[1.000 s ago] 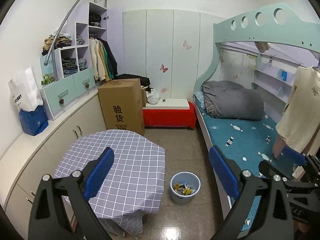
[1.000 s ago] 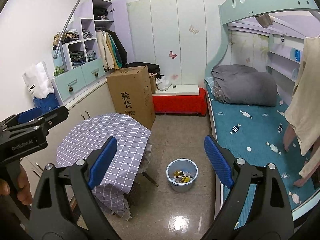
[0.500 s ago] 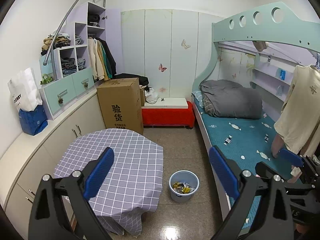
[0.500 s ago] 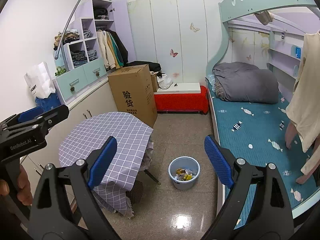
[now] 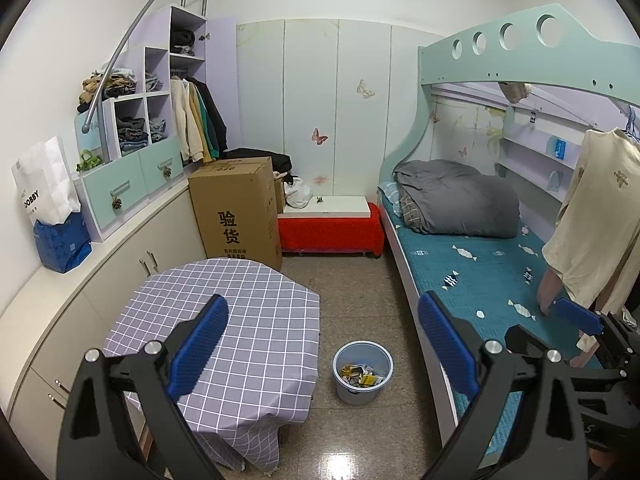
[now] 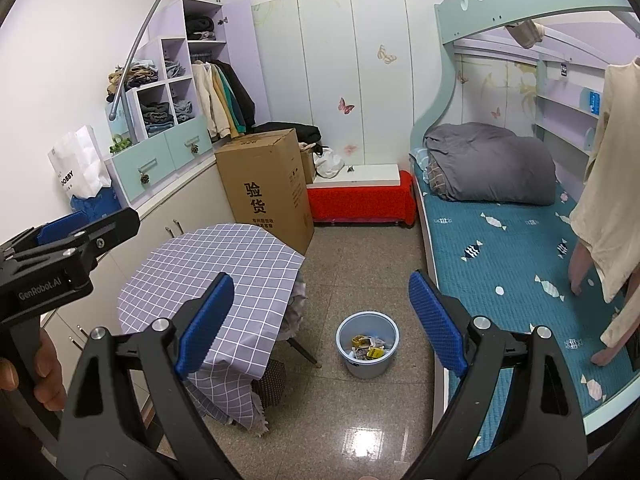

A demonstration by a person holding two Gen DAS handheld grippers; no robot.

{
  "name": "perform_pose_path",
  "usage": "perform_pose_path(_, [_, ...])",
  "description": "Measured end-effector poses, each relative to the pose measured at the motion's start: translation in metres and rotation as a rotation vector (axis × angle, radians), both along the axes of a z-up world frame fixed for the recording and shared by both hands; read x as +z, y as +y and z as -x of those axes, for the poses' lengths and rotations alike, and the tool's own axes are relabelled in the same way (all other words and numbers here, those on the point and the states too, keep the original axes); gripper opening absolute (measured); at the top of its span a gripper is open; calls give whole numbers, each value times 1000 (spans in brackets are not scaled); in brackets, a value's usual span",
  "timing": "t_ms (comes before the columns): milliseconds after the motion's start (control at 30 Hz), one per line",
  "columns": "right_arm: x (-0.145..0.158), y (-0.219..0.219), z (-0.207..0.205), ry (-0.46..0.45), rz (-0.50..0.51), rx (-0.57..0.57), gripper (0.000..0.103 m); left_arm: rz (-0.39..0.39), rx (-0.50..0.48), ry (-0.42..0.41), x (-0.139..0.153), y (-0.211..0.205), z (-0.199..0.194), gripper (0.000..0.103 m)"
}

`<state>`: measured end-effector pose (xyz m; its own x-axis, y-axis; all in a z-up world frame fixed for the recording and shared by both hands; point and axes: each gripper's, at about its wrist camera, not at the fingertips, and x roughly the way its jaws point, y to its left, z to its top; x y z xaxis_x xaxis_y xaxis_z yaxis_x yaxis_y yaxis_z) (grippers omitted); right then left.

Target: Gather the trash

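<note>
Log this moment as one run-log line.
stage: approach | left gripper: open, empty | right gripper: open, empty | bin: on floor, holds wrappers | table: beside bin

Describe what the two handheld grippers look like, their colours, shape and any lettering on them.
Both are alike: the left gripper and right gripper have black, angular plastic frames with triangular cut-outs and silver bolts at the pivots. Each finger ends in a blue textured pad. Seen from the right wrist view, the left gripper's side carries white lettering, GenRobot.AI. No cables show, and no sleeve is visible.
</note>
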<state>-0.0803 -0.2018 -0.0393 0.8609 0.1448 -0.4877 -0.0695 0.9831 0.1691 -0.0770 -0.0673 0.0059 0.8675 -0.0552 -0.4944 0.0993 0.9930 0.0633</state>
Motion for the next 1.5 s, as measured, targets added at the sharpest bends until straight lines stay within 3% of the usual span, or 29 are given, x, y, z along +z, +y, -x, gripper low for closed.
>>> perform_pose_path(1500, [0,12,1,20,-10,3,88,-3,-10,15,-1,7,-7,94])
